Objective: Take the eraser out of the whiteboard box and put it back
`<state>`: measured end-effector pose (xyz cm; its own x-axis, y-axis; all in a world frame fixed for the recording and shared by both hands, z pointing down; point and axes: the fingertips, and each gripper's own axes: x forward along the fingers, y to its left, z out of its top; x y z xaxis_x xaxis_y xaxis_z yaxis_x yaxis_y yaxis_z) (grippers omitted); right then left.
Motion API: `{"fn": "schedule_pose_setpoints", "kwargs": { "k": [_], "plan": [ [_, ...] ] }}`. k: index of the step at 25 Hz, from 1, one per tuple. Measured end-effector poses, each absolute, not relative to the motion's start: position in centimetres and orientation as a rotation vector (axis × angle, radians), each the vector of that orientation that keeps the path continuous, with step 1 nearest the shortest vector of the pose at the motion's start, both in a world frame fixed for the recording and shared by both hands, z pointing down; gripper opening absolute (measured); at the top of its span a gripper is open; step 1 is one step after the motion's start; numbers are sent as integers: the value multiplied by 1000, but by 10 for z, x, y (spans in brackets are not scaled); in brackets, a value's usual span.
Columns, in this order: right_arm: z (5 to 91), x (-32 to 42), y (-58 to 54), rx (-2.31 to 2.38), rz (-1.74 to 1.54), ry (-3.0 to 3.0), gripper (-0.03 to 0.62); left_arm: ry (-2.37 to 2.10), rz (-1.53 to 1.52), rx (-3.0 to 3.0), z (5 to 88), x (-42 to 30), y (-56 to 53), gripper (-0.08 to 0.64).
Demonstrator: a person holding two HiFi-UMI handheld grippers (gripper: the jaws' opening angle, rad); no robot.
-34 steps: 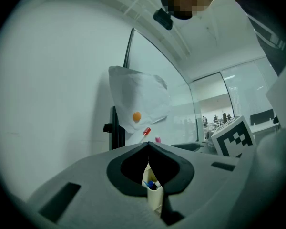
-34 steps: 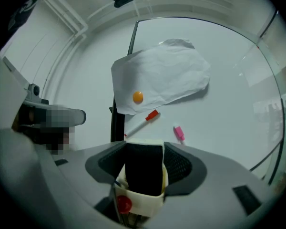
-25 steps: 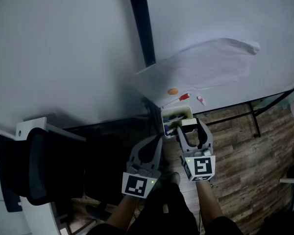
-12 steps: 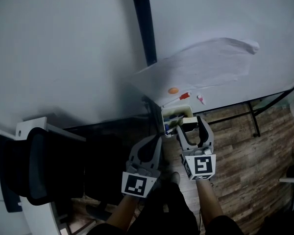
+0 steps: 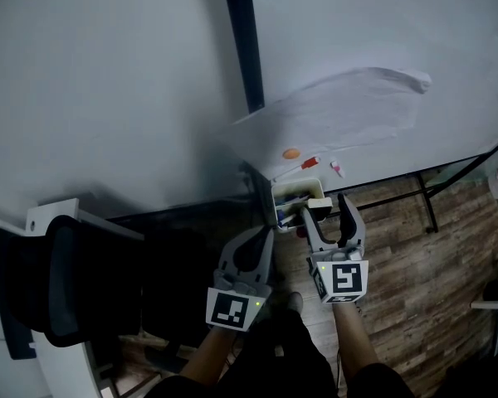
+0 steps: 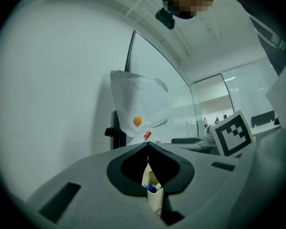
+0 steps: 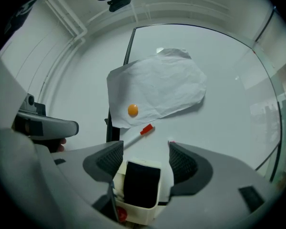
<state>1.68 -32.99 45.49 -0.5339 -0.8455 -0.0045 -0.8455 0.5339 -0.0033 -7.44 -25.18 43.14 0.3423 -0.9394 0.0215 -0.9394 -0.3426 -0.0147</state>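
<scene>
Comparing this moment with the second before it, one change was noted: the jaws of the right gripper (image 7: 145, 155) had spread from a closer stance about the eraser (image 7: 142, 185) to full width and had settled there. The hand itself had scarcely shifted.

The eraser stood on end in the whiteboard box (image 7: 144, 217), dark felt face toward the right gripper view and its upper part above the rim. The box hung at the foot of the whiteboard (image 7: 219, 80), below a sheet of paper (image 7: 157, 87) held by an orange magnet (image 7: 132, 110), with a red-capped marker (image 7: 142, 131) lying just above it.

Judgement: this reads as a release, with the eraser returned to the box. The put-back step appears complete, and only withdrawal of the gripper remains.

Right gripper: jaws wide apart, one on each side of the eraser. A visible gap separated each of the ribbed pads (image 7: 109, 160) from the eraser's sides, so it gripped nothing and touched nothing that could be seen.

Left gripper (image 6: 148, 159): jaws pressed together along a thin seam, nothing between them. It hung idle just beside the box, whose marker pens (image 6: 151, 187) showed past the closed tips.
</scene>
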Motion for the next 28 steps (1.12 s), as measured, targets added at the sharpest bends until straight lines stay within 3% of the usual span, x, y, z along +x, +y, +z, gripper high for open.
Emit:
{"fn": "schedule_pose_setpoints", "kwargs": {
  "k": [14,19,28],
  "plan": [
    [363,38,-287,-1448,70,2677,260,-1864,-76,2734,344,-63,-238,5],
    [339,50,-252,-1447,115,2593,27,-1857,-102,2782,332,-61,-219,5],
    [334,43,-200,-1448,129,2564,3,-1776,-119,2835,330,-64,-187,5]
  ]
}}
